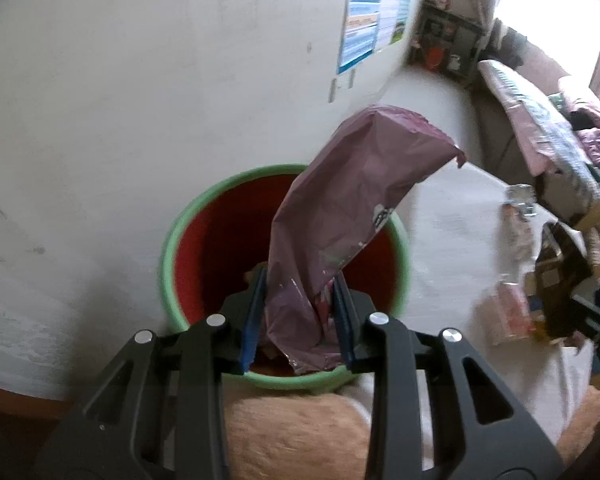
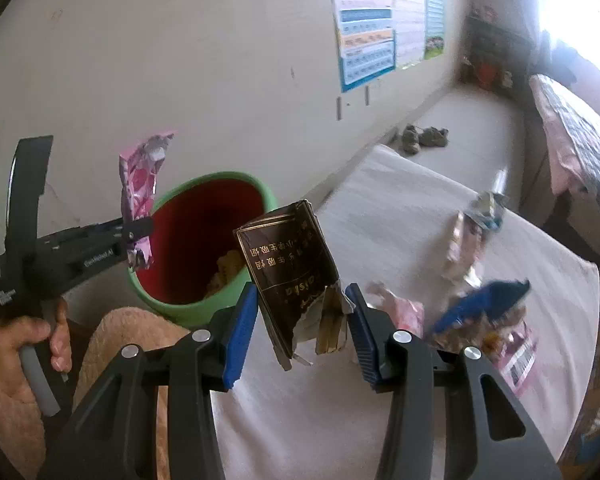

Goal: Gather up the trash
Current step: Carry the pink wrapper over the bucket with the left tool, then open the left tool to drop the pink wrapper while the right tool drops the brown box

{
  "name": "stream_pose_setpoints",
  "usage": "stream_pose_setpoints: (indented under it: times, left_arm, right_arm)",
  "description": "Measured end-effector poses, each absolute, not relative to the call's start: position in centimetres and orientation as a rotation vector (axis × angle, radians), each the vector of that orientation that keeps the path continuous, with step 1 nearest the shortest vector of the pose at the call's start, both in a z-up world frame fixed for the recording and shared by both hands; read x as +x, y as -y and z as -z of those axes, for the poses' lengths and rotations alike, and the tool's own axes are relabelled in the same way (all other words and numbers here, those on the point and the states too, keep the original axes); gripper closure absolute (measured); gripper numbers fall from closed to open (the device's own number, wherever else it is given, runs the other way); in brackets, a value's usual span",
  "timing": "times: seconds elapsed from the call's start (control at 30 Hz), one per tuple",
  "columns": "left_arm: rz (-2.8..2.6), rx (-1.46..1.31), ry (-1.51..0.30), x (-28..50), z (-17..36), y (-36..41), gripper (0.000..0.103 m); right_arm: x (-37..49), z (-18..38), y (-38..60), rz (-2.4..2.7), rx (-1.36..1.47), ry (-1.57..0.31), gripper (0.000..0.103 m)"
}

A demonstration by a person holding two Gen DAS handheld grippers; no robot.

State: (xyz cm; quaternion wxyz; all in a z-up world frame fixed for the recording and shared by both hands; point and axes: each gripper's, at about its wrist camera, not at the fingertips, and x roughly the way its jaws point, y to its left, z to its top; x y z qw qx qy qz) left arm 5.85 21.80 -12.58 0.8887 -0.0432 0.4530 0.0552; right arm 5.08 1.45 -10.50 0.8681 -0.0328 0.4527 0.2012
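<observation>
A bin (image 1: 398, 280) with a green rim and red inside stands by the wall; it also shows in the right wrist view (image 2: 256, 196). My left gripper (image 1: 298, 292) is shut on a pink wrapper (image 1: 352, 200) and holds it over the bin's mouth. From the right wrist view the left gripper (image 2: 142, 228) and the pink wrapper (image 2: 140, 184) are at the bin's left rim. My right gripper (image 2: 302, 298) is shut on a torn dark brown cigarette pack (image 2: 292, 264) with gold lettering, just right of the bin. Yellowish scraps (image 2: 226, 270) lie inside the bin.
More wrappers (image 2: 472, 240) and a blue packet (image 2: 480, 304) lie on the white tabletop (image 2: 380, 220) to the right. A bed with patterned covers (image 2: 572, 152) stands at far right. Shoes (image 2: 424, 136) sit on the floor by the wall.
</observation>
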Motion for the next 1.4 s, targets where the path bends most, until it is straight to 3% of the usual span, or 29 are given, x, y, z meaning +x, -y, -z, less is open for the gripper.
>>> stream_pose_setpoints:
  times: [0.43, 1.4]
  left_arm:
    - [-0.173, -0.140, -0.983, 5.7, 14.5, -25.6, 0.072]
    - [-0.157, -0.142, -1.055, 8.0, 16.0, -26.3, 0.072]
  right_arm:
    - [7.8, 11.1, -7.7, -0.494, -0.157, -0.917, 0.058]
    - [10.3, 12.3, -11.0, -0.510, -0.186, -0.966, 0.058]
